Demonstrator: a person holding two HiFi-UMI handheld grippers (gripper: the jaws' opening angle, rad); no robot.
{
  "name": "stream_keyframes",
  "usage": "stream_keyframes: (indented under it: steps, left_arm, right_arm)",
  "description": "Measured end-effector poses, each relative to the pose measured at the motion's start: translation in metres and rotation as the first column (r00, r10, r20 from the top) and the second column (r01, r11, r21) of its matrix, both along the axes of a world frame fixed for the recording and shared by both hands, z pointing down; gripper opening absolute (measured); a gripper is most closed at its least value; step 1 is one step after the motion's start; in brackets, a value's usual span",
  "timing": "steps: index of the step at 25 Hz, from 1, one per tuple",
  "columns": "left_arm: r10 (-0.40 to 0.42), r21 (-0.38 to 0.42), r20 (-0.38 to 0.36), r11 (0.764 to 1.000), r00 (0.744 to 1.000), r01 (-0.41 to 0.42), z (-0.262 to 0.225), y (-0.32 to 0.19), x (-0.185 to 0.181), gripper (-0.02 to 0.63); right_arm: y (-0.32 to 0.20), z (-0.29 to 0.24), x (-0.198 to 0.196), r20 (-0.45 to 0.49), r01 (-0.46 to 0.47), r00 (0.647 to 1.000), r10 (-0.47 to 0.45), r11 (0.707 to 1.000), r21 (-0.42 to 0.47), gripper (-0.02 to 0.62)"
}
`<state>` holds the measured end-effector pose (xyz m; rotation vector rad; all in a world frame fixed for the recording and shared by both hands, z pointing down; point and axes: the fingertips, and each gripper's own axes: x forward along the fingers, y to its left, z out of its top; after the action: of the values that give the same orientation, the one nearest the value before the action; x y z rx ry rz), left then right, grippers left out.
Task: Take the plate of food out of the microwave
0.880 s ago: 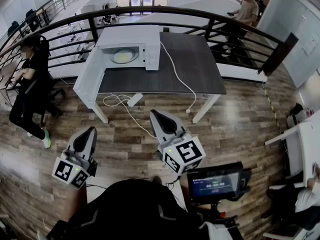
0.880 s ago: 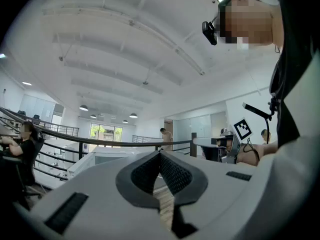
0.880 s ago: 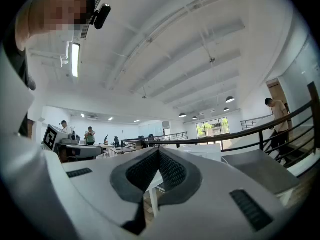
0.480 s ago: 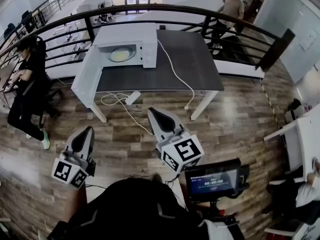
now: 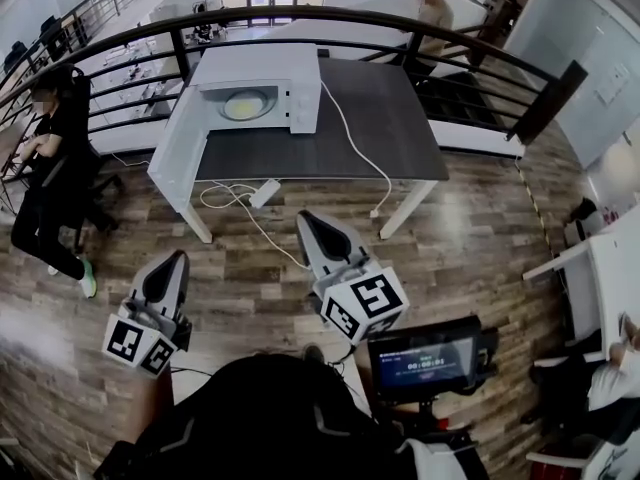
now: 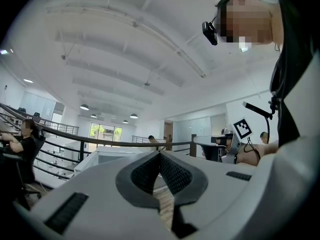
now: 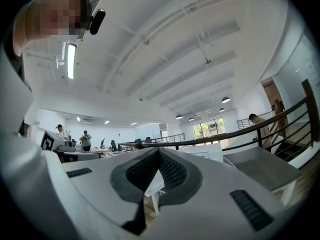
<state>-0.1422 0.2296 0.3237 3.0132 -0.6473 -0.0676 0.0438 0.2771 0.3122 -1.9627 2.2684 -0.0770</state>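
Left gripper [image 5: 176, 260] and right gripper [image 5: 306, 220], both closed and empty. Well ahead of them, an open white boxy microwave [image 5: 262, 90] holds a round pale plate of food [image 5: 246, 105].

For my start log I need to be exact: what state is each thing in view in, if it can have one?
Microwave: open.
Plate of food: inside the microwave.
Left gripper: jaws shut, empty.
Right gripper: jaws shut, empty.
Screen: on.
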Motion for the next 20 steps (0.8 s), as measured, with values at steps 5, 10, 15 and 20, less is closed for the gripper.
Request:
stream_keyframes:
  steps: [5,10,15,20]
  left_arm:
    - [-0.039,-0.025,-0.036,0.999,0.999,0.038,0.003,-0.019,-0.023,0.003]
    - [0.01,-0.03,-0.042,0.999,0.999,-0.011,0.006,-0.029,-0.038,0.003]
    - [0.064,-0.024,-0.046,0.998,0.997,-0.065,0.014,-0.037,-0.046,0.003]
    - [0.066,-0.027,-0.043,0.997,0.997,-0.067,0.019,-0.054,-0.053,0.003]
  right_arm:
    - [-0.007,0.0,-0.017,-0.004,-0.011,1.0,0.011,1.0,-0.002,0.0]
    - [-0.017,0.001,-0.033,0.001,-0.042,0.999,0.042,0.999,-0.014,0.002]
    - [-0.03,0.007,-0.04,0.015,-0.078,0.997,0.079,0.997,-0.025,0.0]
    - [-0.045,0.016,-0.042,0.012,-0.085,0.996,0.086,0.995,-0.042,0.002]
